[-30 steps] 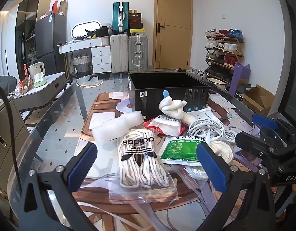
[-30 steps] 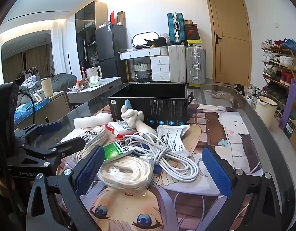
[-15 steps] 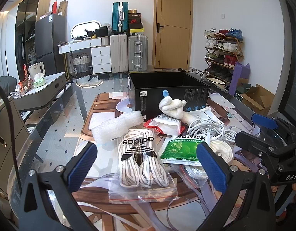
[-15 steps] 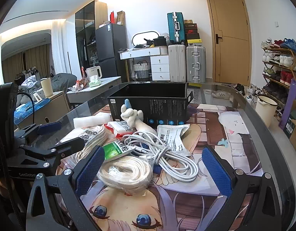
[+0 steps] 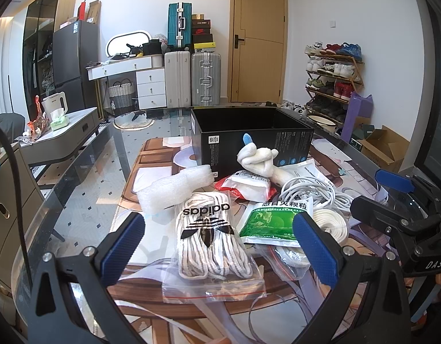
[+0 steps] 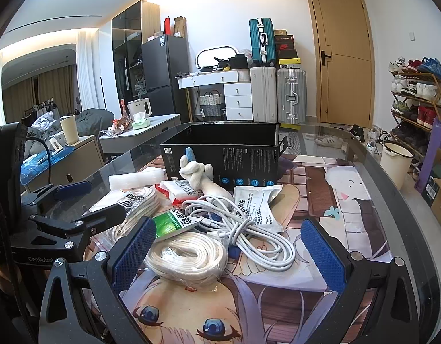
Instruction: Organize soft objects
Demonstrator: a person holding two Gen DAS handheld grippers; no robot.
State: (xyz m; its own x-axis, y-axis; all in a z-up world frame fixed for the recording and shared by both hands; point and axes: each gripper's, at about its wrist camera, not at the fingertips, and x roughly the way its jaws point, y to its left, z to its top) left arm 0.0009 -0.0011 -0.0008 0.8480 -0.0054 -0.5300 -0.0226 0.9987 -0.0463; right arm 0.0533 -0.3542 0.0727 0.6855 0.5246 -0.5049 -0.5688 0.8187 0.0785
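A pile of soft things lies on the glass table in front of an open black box. Nearest my left gripper is a clear bag of striped adidas laces. Around it lie white foam wrap, a green sachet, a red-white packet, a white plush hand, a white cable and a bagged white cord coil. My left gripper stands open above the laces bag. My right gripper is open over the cord coil, holding nothing.
A printed anime mat covers the table. A white sachet lies by the box. Beyond the table stand suitcases, a door, a shoe rack and a grey side table.
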